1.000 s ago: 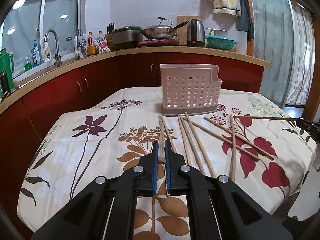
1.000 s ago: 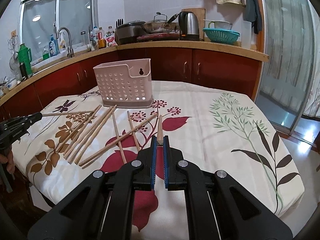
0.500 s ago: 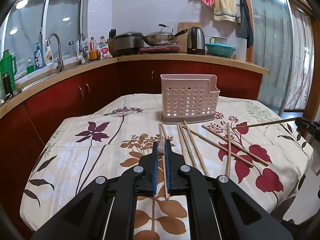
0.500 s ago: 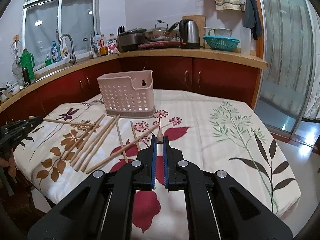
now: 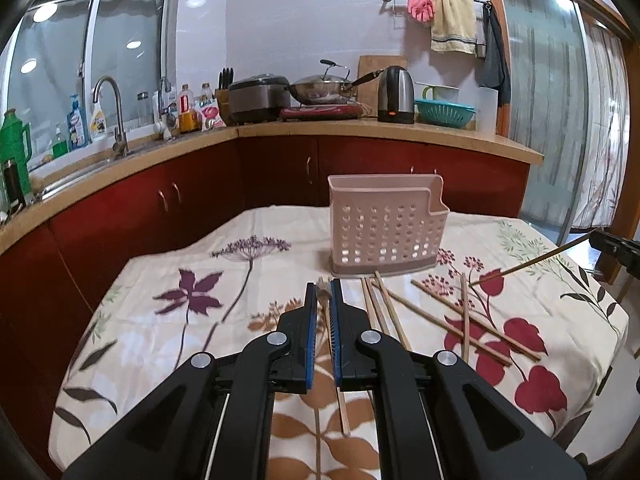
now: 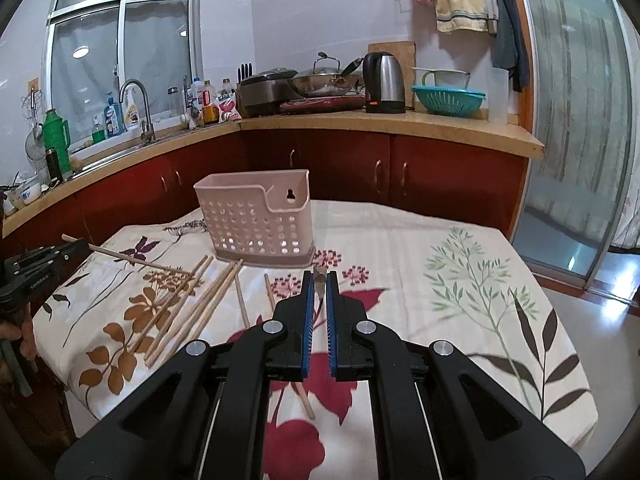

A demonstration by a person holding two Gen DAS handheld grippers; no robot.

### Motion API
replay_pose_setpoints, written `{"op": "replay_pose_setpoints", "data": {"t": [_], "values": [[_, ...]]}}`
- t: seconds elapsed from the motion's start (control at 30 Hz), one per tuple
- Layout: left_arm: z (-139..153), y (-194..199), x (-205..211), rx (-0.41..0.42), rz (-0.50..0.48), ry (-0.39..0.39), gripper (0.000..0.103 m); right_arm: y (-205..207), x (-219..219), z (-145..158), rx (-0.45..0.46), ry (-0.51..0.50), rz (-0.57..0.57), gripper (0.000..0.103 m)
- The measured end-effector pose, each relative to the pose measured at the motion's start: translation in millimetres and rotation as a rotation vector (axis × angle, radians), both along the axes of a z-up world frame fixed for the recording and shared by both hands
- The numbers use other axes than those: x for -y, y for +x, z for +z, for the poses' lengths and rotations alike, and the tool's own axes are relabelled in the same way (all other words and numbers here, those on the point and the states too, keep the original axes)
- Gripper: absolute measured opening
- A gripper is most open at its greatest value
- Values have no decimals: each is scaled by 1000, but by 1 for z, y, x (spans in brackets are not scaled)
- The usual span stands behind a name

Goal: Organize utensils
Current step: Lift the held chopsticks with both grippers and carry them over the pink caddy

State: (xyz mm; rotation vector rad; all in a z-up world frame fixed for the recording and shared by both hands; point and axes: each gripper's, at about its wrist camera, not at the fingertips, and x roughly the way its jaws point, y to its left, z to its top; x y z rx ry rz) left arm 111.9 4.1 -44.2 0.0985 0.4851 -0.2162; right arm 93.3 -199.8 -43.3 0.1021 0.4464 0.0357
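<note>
While clamped, both grippers' [image 5: 324,286] chopsticks [image 5: 325,300] aloft.

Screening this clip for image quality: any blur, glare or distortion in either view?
Left wrist view: sharp; strong fisheye bends the countertop; ceiling lights reflect in the window. Right wrist view: tablecloth at lower right smeared by motion blur; holder crisp; dark vignette at the corners in both.

Left gripper [image 5: 324,294] and right gripper [image 6: 319,285] — both level, pointing forward, 2 fingers each pinched nearly together on a thin stick.
</note>
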Motion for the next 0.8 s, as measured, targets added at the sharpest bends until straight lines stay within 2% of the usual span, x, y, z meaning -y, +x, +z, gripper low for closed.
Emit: {"op": "replay_pose_setpoints", "data": {"t": [0.47,0.8], "values": [[16,39,4,25,-4,-5,7,42,10,23,80,-8,-4,6],[40,53,5,52,-36,-54,7,52,15,49,150,5,3,6]]}}
